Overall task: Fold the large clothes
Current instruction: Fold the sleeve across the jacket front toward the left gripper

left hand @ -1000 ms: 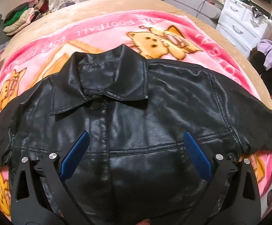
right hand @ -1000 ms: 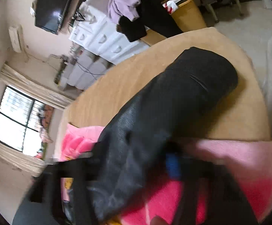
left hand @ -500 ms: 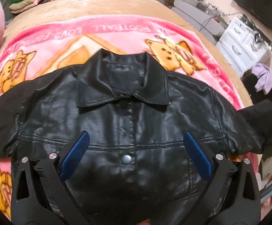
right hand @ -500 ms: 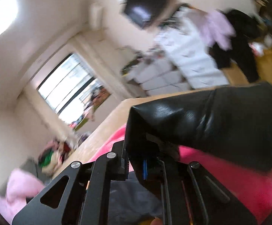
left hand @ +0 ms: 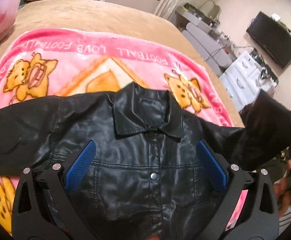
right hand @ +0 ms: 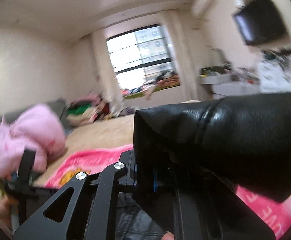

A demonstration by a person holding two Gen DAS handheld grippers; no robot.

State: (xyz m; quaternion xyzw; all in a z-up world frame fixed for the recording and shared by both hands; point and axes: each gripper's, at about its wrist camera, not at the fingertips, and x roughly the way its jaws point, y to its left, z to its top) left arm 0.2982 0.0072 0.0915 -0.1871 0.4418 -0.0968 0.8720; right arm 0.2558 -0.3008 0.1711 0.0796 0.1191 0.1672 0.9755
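Black jacket (left hand: 137, 160) spread front-up on the pink blanket (left hand: 97, 60) on the bed (left hand: 97, 14); one sleeve lifted.

Collar (left hand: 145, 112) points toward the far edge of the bed, hem toward the viewer, so the body's long axis runs near-to-far along the snap line. Sleeves run crosswise: one lies flat on the blanket at the left of the left wrist view; the other sleeve (right hand: 235, 136) is raised off the bed at the right. Left claw (left hand: 145, 166) hangs over the chest, its blue pads (left hand: 79, 166) spread wide, nothing between them. Right claw (right hand: 155, 176) is clenched on the raised sleeve's cuff end, the leather draping over its fingers. Right wrist view is blurred.
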